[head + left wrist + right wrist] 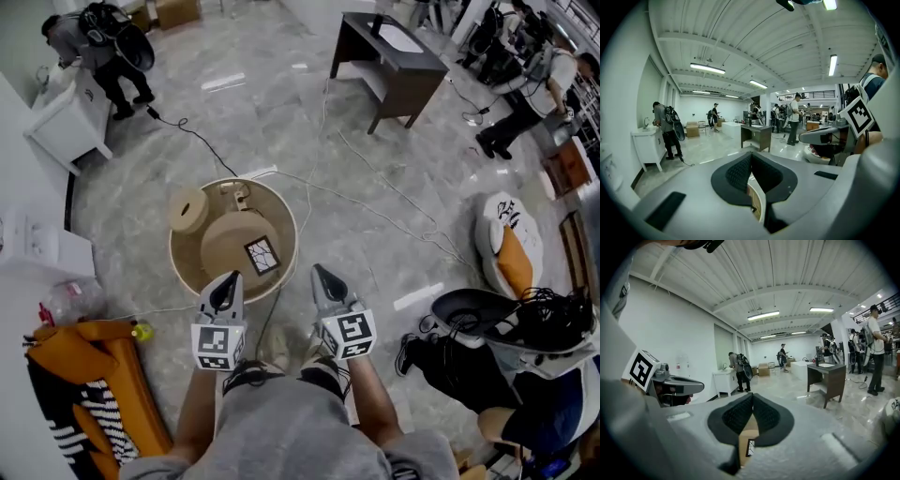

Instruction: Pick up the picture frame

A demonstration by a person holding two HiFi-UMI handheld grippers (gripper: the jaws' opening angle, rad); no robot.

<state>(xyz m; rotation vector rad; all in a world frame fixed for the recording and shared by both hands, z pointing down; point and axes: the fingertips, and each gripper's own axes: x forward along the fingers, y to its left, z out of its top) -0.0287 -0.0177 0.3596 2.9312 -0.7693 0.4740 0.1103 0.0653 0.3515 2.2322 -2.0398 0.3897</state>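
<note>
The picture frame (pixel 262 255) is small, with a dark border and a patterned face. It lies on a beige round lid on the round tan table (pixel 184 270). Both grippers are held side by side at the table's near edge and point towards it. My left gripper (pixel 228 279) is just left of the frame and my right gripper (pixel 320 273) is off the rim to its right. In the left gripper view the left gripper (pixel 750 155) has its pads together with nothing held. In the right gripper view the right gripper (pixel 753 397) is also shut and empty, and the frame (pixel 749 447) shows below its tips.
A tan cylinder (pixel 187 209) and a small wooden piece (pixel 238 195) also lie on the table. Cables (pixel 375 178) run across the marble floor. A dark desk (pixel 389 56) stands far ahead, with a white cabinet (pixel 66 122) at the left. An orange cushion (pixel 103 375) lies near left and a seated person (pixel 506 356) is near right.
</note>
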